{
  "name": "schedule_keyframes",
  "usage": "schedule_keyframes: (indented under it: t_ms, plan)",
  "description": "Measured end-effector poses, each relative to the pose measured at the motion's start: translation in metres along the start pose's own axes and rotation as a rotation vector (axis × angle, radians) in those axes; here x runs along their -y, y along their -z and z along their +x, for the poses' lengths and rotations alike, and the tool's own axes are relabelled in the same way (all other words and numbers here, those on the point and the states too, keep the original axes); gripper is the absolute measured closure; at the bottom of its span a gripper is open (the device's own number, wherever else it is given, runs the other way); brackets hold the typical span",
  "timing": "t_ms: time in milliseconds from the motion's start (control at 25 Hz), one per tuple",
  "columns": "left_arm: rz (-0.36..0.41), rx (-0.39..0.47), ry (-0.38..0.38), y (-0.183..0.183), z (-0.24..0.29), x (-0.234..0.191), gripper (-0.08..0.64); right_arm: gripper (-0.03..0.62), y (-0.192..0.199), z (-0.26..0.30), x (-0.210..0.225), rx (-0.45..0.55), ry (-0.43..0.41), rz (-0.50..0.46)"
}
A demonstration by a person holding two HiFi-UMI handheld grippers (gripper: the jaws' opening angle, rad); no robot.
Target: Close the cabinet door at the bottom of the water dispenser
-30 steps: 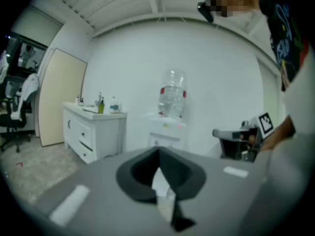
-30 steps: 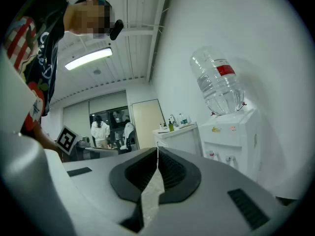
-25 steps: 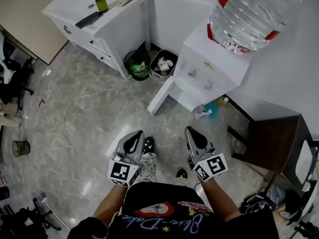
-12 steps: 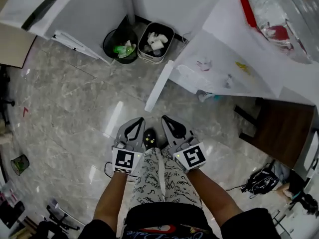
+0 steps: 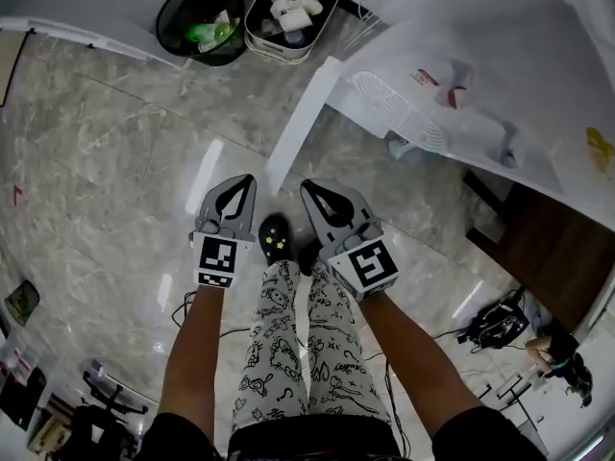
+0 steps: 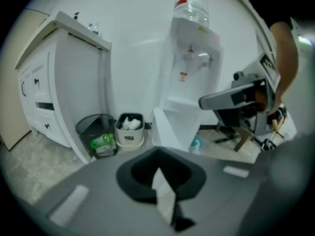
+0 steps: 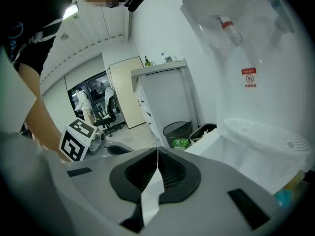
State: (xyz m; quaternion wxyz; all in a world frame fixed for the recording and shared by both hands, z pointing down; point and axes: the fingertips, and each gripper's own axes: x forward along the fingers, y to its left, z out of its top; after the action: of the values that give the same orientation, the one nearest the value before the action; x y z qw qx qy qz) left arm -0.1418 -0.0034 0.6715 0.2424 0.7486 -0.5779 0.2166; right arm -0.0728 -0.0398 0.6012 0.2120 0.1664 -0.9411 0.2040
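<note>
The cabinet door [image 5: 300, 123] stands swung open at the foot of the water dispenser [image 5: 500, 94], angled out toward the near left over the marble floor [image 5: 125, 161]. In the head view its free end shows between the tips of the left gripper [image 5: 233, 188] and the right gripper [image 5: 321, 198], each with its jaws pressed together on nothing. Far left of the door, a black mesh bin [image 5: 197, 12] and a white bin [image 5: 288, 3] sit side by side.

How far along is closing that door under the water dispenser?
Nothing done yet: the cabinet door stands wide open below the water dispenser. In hand: the left gripper and right gripper, both shut and empty, hover short of it. Left: pushing the door closed.
</note>
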Motion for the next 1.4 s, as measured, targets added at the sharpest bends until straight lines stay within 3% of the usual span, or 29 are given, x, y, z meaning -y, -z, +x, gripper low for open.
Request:
schedule_keyframes:
  t_ms: [240, 520, 720, 880, 1080, 1200, 1400]
  plan:
    - [0.03, -0.077, 0.006, 0.029, 0.03, 0.0, 0.563, 0.576, 0.029, 0.021, 0.015, -0.034, -0.007, -0.019]
    - [-0.018, -0.102, 0.06, 0.038, 0.041, 0.03, 0.565, 0.575, 0.039, 0.01, 0.03, 0.007, 0.02, 0.035]
    - [-0.064, -0.072, 0.151, 0.034, 0.054, 0.071, 0.565, 0.575, 0.057, -0.021, 0.051, 0.071, 0.128, 0.205]
    - [-0.07, -0.032, 0.202, 0.024, 0.075, 0.107, 0.565, 0.575, 0.078, -0.042, 0.062, 0.074, 0.165, 0.243]
    - [-0.087, 0.018, 0.205, -0.006, 0.116, 0.131, 0.565, 0.575, 0.102, -0.067, 0.081, 0.073, 0.231, 0.287]
    - [-0.044, 0.026, 0.236, -0.024, 0.139, 0.142, 0.565, 0.575, 0.115, -0.077, 0.094, 0.07, 0.271, 0.348]
    - [0.106, 0.015, 0.336, -0.049, 0.168, 0.17, 0.563, 0.575, 0.117, -0.095, 0.11, 0.071, 0.303, 0.376]
